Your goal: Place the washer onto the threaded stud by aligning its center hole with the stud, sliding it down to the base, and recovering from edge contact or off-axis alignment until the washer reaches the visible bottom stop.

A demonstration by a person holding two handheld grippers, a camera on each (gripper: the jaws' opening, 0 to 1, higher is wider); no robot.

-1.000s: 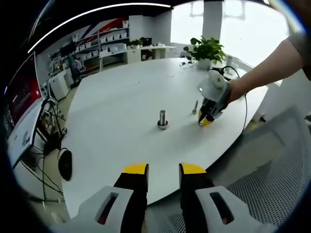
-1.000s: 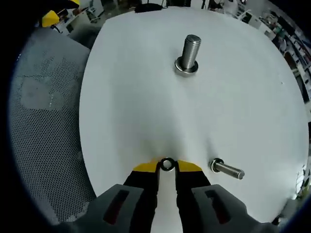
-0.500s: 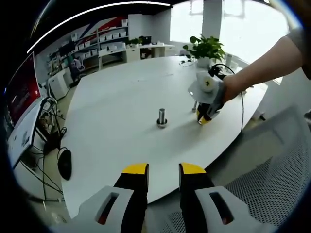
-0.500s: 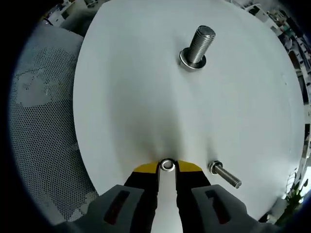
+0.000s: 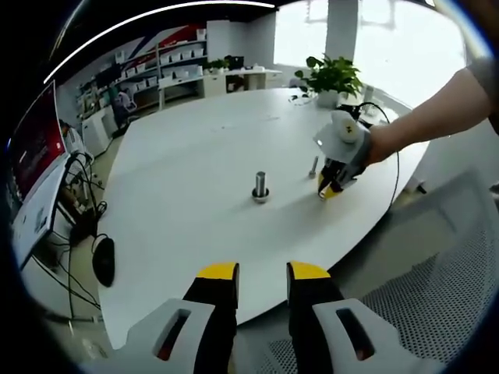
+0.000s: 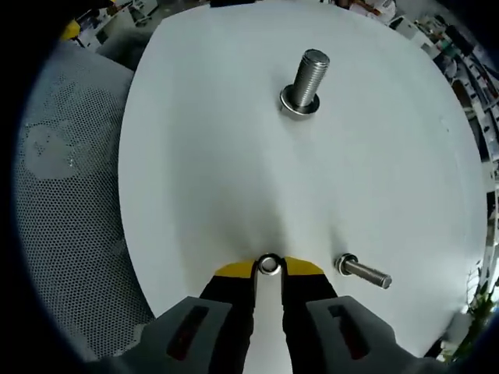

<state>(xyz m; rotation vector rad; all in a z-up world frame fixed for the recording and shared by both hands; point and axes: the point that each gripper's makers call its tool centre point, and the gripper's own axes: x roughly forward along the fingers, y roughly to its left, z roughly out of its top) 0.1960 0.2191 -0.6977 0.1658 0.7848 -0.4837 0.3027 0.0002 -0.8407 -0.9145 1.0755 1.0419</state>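
A threaded steel stud [image 6: 306, 81] stands upright on the white table [image 6: 210, 156], with a ring at its base; in the left gripper view the stud [image 5: 260, 187] is mid-table. My right gripper [image 6: 269, 266] is shut on a small steel washer [image 6: 269, 265], low over the table's near edge and well short of the stud. In the left gripper view the right gripper [image 5: 330, 187] hangs from a person's hand, right of the stud. My left gripper [image 5: 262, 273] is held off the table's edge, its jaws a little apart with nothing between them.
A second bolt [image 6: 362, 271] lies on its side just right of the right gripper. A mesh chair [image 6: 62, 179] stands by the table's edge. A potted plant [image 5: 331, 78] sits at the far side. A monitor [image 5: 35, 156] and cables [image 5: 86, 226] are at the left.
The right gripper view has swung back; the stud sits a little higher and further left in it than half a second ago. The washer stays gripped. The left gripper has not moved.
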